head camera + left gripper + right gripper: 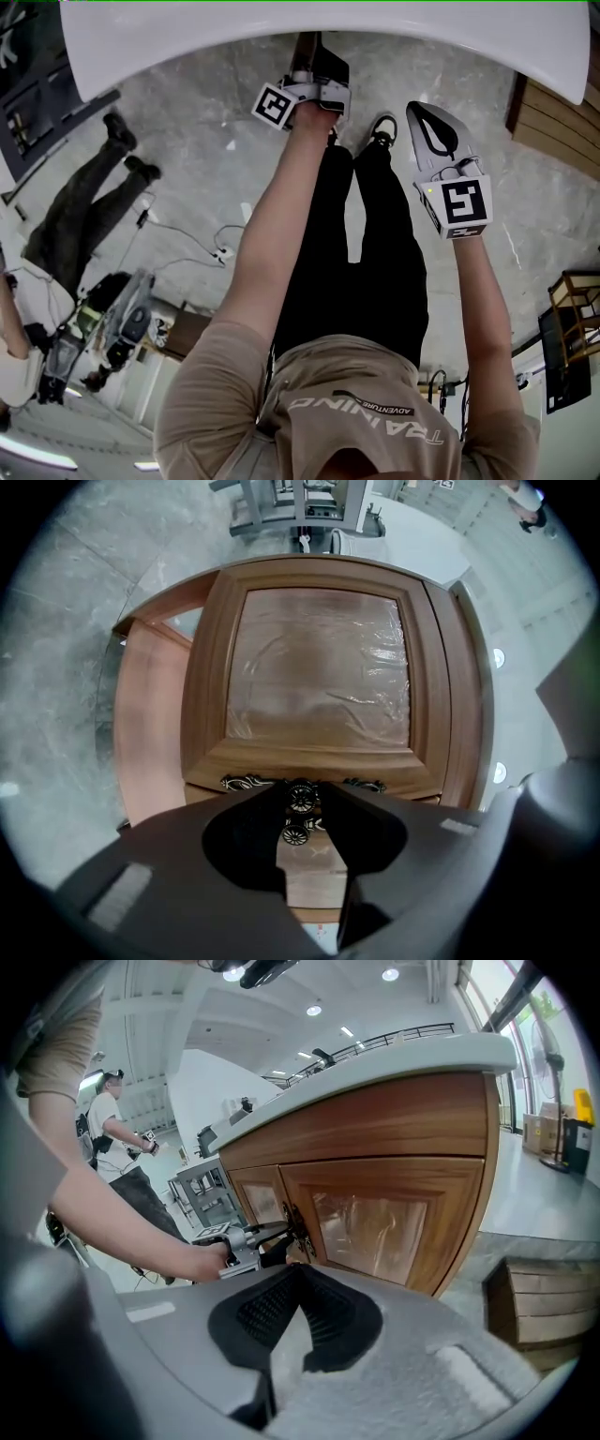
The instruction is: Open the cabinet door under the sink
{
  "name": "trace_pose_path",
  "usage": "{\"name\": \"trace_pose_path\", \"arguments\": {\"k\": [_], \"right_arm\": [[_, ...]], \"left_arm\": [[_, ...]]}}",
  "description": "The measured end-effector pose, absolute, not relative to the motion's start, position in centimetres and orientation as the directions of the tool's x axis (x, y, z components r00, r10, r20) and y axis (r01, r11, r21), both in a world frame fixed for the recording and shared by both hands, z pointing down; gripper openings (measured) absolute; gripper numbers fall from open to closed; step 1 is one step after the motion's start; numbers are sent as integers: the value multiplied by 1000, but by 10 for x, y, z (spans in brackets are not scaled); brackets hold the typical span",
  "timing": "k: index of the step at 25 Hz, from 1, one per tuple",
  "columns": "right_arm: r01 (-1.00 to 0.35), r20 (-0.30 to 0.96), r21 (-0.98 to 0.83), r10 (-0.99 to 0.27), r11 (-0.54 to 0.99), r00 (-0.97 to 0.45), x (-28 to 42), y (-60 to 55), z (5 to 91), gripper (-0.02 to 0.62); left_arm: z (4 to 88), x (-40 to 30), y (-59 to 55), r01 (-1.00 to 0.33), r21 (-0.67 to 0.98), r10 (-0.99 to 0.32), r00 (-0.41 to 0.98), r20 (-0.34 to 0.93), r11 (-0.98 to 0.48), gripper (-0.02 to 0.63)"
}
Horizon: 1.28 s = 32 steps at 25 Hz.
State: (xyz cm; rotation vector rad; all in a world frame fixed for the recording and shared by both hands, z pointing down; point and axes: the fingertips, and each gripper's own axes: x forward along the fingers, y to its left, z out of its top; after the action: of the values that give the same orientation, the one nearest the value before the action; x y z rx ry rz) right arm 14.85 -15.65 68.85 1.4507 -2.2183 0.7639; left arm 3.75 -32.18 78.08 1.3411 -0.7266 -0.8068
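Note:
The wooden cabinet door (319, 658), its panel covered in clear film, fills the left gripper view. Two dark ornate knobs sit at the seam of the doors. My left gripper (302, 794) points level at them, and its jaws hug the upper knob (302, 797) on both sides. The second knob (295, 834) lies further back between the jaws. From the right gripper view, the left gripper (272, 1237) reaches the seam between the doors (375, 1222). My right gripper (298, 1274) hangs back from the cabinet, shut and empty. From the head view, the left gripper (314, 56) is under the white sink counter (281, 28) and the right gripper (424, 117) is beside it.
A wooden crate (544, 1307) stands on the grey floor to the right of the cabinet. Another person (84, 197) stands at the left, with equipment and cables (216, 248) nearby. A metal rack (202, 1194) is behind the cabinet.

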Motion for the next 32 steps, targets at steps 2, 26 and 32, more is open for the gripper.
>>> {"name": "trace_pose_path", "arguments": {"k": [2, 26, 32], "right_arm": [[-917, 584, -237, -707, 321, -399, 148, -155, 690, 2], [-934, 529, -280, -776, 223, -344, 165, -179, 678, 2], [-934, 547, -269, -761, 235, -348, 170, -169, 683, 2]], "left_arm": [[783, 36, -322, 87, 995, -849, 529, -4, 49, 120], [785, 31, -318, -8, 1000, -856, 517, 20, 19, 101], [788, 22, -313, -41, 999, -842, 540, 17, -6, 101]]}}
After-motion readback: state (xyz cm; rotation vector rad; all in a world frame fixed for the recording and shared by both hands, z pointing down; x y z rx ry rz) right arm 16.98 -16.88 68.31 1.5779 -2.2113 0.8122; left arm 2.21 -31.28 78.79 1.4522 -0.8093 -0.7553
